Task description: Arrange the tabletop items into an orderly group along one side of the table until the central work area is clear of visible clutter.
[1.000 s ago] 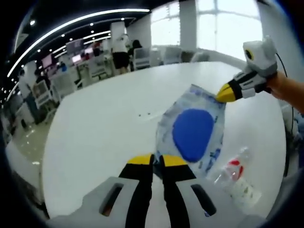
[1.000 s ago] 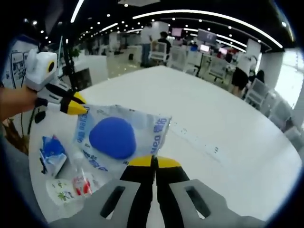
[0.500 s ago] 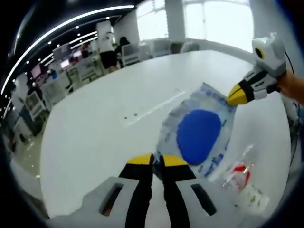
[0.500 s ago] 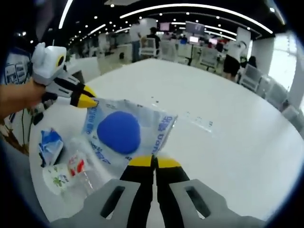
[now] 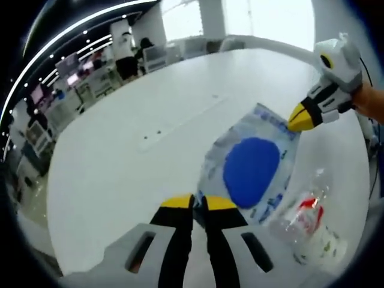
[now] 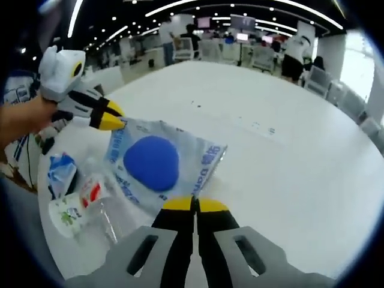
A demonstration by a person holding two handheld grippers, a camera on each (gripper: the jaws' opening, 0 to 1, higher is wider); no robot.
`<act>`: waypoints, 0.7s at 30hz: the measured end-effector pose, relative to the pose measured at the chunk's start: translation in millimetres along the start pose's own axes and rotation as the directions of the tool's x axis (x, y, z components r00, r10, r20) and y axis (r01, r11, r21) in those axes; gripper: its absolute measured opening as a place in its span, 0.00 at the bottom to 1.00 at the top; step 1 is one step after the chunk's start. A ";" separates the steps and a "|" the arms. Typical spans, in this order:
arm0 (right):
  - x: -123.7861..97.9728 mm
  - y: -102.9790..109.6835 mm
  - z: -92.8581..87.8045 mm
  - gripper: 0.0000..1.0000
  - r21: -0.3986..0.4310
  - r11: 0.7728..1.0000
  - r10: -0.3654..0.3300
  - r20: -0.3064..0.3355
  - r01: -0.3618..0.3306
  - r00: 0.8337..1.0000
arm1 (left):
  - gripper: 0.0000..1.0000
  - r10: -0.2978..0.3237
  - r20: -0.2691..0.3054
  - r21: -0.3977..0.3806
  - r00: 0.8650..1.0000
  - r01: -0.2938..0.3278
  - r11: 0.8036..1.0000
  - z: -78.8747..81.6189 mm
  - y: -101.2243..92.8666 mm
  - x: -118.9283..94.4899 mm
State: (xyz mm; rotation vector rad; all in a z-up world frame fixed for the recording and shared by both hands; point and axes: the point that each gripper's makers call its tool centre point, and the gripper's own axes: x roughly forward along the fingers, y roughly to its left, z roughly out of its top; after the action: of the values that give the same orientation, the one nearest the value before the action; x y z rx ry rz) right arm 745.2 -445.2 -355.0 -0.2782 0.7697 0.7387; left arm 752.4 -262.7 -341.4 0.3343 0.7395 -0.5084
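The clear bag with a blue disc [image 5: 251,171] is held stretched above the white table [image 5: 132,156], one corner clamped in the left gripper [image 5: 198,201], the opposite corner in the right gripper [image 6: 193,205]; beside its long axis a bottle [image 6: 84,204] is seen

Bright; window [image 5: 270,18] glare, ceiling strip lights [image 6: 240,7], fisheye edges soft.

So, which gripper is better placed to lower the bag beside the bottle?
Probably the right gripper: it and the left gripper each pinch a corner of the bag, but the bottle seems nearer the right's end.
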 end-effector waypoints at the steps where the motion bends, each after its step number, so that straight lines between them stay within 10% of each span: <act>1: 0.2 0.6 -1.5 0.01 0.002 1.000 0.003 -0.005 -0.003 1.000 | 0.03 -0.003 -0.005 -0.003 1.000 0.003 1.000 -1.3 -0.7 0.1; 21: -5.0 18.0 -39.4 0.01 0.041 0.998 0.058 -0.180 -0.051 0.982 | 0.02 -0.108 -0.099 -0.043 0.989 0.104 0.994 -27.3 -28.8 -3.9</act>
State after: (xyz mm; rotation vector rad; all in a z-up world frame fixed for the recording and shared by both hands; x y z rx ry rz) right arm 709.3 -453.7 -378.3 -0.2949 0.9654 0.7573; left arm 719.1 -272.8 -360.8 0.2880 0.8676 -0.5802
